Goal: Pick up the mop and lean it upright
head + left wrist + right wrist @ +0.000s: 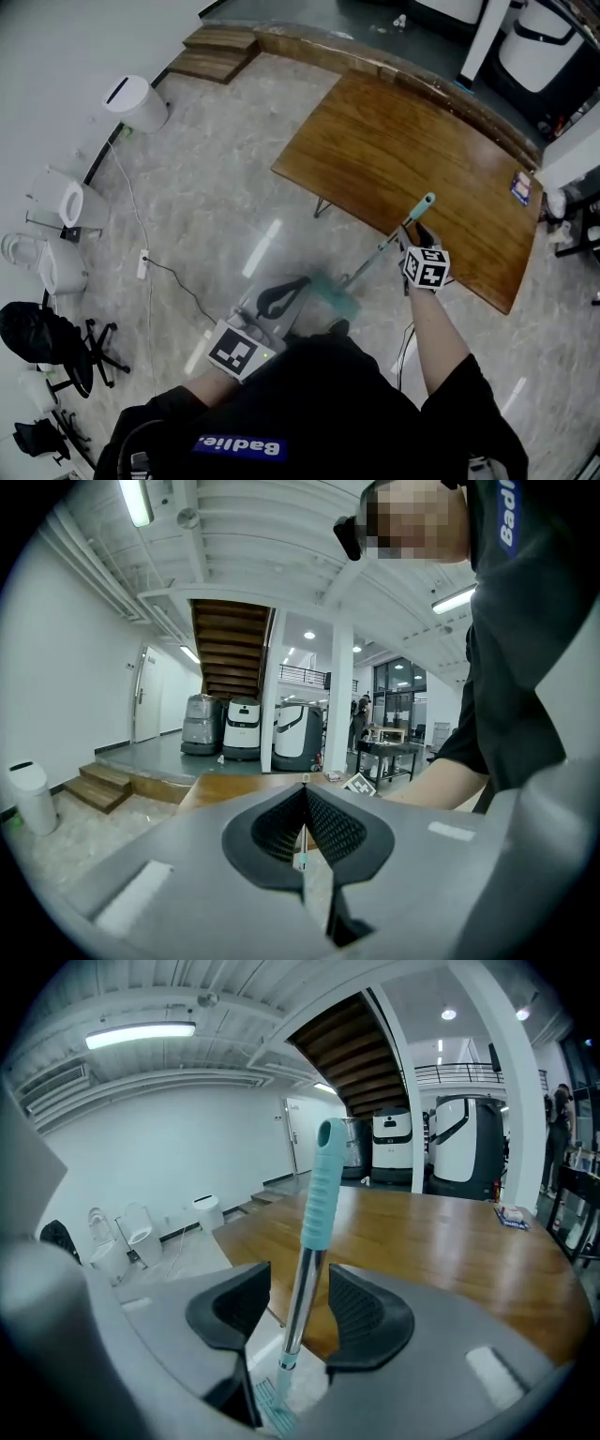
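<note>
Between our right tongs (300,1309), standing open: mop handle (315,1213), ungripped; left tongs (305,803) closed, empty. Risk, we judge: unclamped, the handle may tip sideways and fall.

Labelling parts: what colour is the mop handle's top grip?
Teal grip, over a silver shaft; clearest in the right gripper view.

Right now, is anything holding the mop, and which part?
Nothing is clamped. The mop stands with its silver pole, just below the teal grip, between the open jaws of the right hand-held gripper, not squeezed. The left hand-held gripper is shut, empty.
</note>
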{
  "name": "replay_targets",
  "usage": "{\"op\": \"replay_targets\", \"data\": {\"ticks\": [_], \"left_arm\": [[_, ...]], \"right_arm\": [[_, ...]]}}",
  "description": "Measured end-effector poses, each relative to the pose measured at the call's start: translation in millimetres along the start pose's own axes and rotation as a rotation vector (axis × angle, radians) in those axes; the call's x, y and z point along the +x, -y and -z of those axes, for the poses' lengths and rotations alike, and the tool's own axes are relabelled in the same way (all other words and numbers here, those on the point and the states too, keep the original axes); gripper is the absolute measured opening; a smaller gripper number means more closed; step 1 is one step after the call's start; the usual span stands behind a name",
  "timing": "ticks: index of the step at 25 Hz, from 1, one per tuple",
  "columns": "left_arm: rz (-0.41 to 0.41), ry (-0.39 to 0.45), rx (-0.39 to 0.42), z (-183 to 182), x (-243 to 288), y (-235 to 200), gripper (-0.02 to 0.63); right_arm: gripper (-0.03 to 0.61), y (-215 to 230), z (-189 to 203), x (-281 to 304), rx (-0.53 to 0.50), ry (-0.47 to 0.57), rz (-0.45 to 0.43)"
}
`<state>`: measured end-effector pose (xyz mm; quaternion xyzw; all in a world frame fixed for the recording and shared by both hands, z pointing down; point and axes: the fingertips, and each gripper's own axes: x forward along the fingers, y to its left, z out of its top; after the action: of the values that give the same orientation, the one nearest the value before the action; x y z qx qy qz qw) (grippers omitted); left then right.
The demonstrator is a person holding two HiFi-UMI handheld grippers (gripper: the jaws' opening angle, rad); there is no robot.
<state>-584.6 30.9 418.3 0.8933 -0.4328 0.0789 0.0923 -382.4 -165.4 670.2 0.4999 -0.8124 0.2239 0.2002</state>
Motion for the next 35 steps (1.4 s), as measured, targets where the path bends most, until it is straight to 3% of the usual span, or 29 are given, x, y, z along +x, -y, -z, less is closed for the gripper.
{"op": "replay_targets", "data": {"ticks": [8,13,18,27,35], "left_arm": [[-0.048,-0.017,-0.003,4,-16,-10,0.020],[-0.057,-0.032,-0.007,9,-26,-16,0.020],[-0.051,-0.031,-0.005,12,-37,-23,0.020],[0.009,-0.021,-0.005,14,-52,-25,0.020],[0.082,0.009,-0.011,16,-65,-29,0.020]], "right_arm": [[0.198,8,3,30,0.026,-0.039,0.003],[0.121,7,6,38,0.050,-0.041,0.003],[0.114,0,8,31,0.079,-0.022,0.019],[0.107,-44,12,6,0.120,0.011,0.007],[0.108,-83,23,-27,0.098,0.029,0.019]]}}
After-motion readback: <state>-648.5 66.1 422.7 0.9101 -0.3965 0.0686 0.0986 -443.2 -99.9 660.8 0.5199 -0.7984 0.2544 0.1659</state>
